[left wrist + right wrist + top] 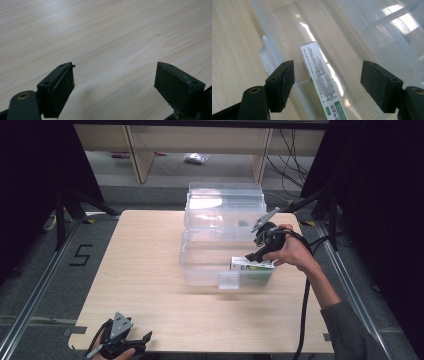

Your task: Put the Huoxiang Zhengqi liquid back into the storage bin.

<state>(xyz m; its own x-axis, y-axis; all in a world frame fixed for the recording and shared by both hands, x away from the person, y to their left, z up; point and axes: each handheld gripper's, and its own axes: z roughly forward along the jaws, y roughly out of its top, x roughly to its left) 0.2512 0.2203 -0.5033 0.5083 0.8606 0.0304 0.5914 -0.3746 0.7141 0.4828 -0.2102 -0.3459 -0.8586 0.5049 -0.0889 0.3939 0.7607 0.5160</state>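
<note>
A clear plastic storage box (pixel 200 265) with its lid raised stands at the middle of the wooden table. Inside it, at the front right, lies a white and green carton (pixel 252 265) (pixel 322 80). My right gripper (pixel 252 256) (pixel 327 85) hovers over that carton, jaws open, the carton lying between them but untouched. My left gripper (pixel 142 340) (pixel 115 85) rests open at the table's front left corner, with bare wood between its fingers.
The box's raised lid (pixel 225 202) stands at the back. A clear latch tab (pixel 228 280) juts from the box's front wall. The table (pixel 135 285) has bare wood left of the box. Dark stands and cables flank both sides.
</note>
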